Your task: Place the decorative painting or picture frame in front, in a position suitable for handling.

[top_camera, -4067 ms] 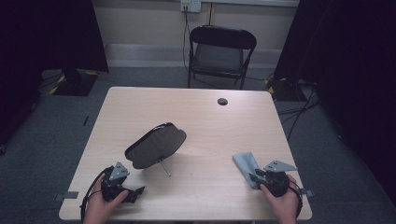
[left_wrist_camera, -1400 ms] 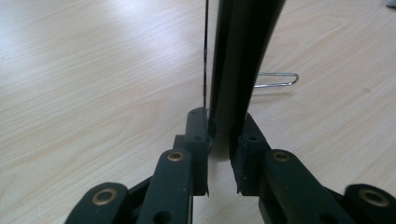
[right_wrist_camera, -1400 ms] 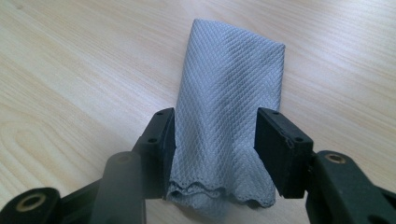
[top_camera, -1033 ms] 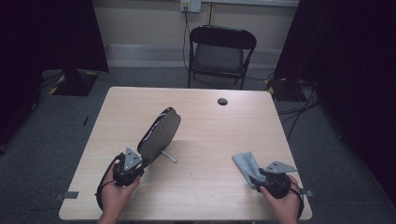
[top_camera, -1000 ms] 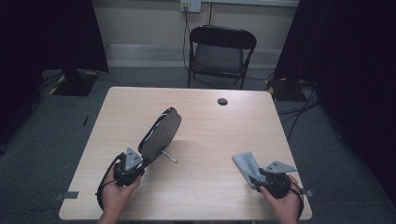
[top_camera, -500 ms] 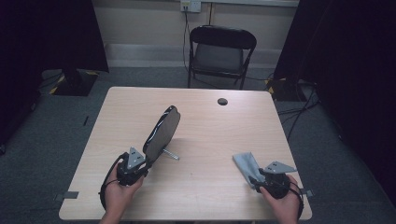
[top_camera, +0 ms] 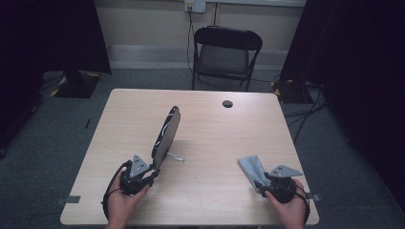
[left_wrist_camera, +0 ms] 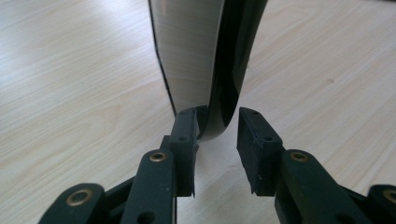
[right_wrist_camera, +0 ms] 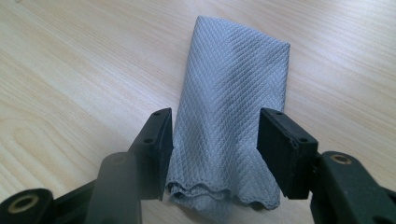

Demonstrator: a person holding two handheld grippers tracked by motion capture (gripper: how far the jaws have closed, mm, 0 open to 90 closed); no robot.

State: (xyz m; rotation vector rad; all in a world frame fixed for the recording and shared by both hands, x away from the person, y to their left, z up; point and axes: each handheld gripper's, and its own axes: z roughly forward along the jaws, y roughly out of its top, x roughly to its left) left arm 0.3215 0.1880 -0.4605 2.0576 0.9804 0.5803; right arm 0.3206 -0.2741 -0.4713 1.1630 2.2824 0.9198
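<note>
The mirror (top_camera: 166,136) stands propped up on the bench (top_camera: 215,143) and the left claw (left_wrist_camera: 217,128) has just been easing apart — one pad touching its lower rim, the other clear. Right of the mirror, the right claw (right_wrist_camera: 215,130) straddles the folded cloth (right_wrist_camera: 231,116), jaws apart — next, I'd judge, pinch and lift it to wipe.
</note>
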